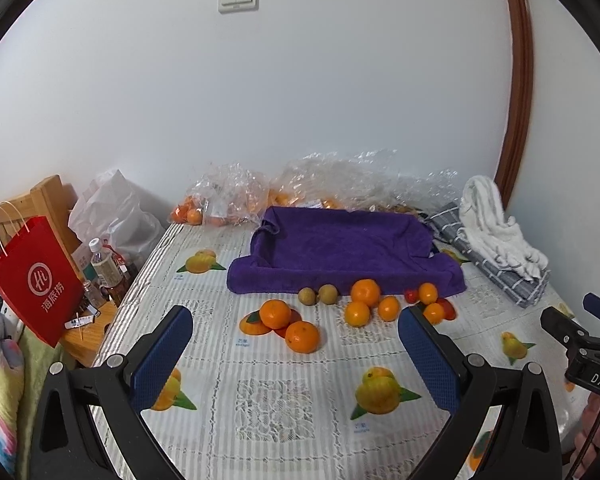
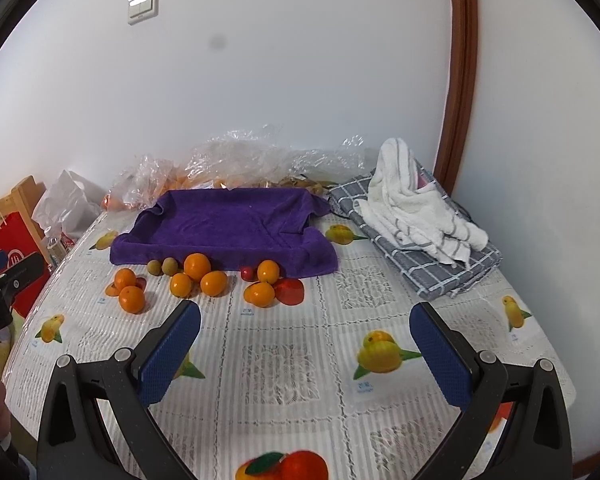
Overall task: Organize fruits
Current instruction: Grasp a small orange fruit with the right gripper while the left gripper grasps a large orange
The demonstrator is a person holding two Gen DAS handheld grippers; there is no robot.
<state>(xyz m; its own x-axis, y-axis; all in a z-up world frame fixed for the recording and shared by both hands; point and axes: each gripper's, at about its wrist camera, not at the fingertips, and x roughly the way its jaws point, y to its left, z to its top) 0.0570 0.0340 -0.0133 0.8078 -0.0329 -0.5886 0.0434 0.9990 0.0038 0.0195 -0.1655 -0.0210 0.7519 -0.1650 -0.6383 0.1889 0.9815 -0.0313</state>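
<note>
Left wrist view: seven oranges (image 1: pixel 275 313), two brown fruits (image 1: pixel 327 294) before purple towel (image 1: pixel 340 248); both grippers (image 1: pixel 296 344) (image 2: pixel 305 344) spread wide, empty.

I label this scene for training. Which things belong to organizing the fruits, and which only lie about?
For the job:
oranges
small brown fruits
small red fruit
purple towel tray

Lying about:
white towel
grey checked cloth
plastic bags
red paper bag
bottles

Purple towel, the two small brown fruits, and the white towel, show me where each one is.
purple towel (image 1: pixel 340 240), left wrist view, flat middle.
two small brown fruits (image 1: pixel 327 294), left wrist view, right one's face.
white towel (image 2: pixel 412 204), right wrist view, bunched middle.
</note>
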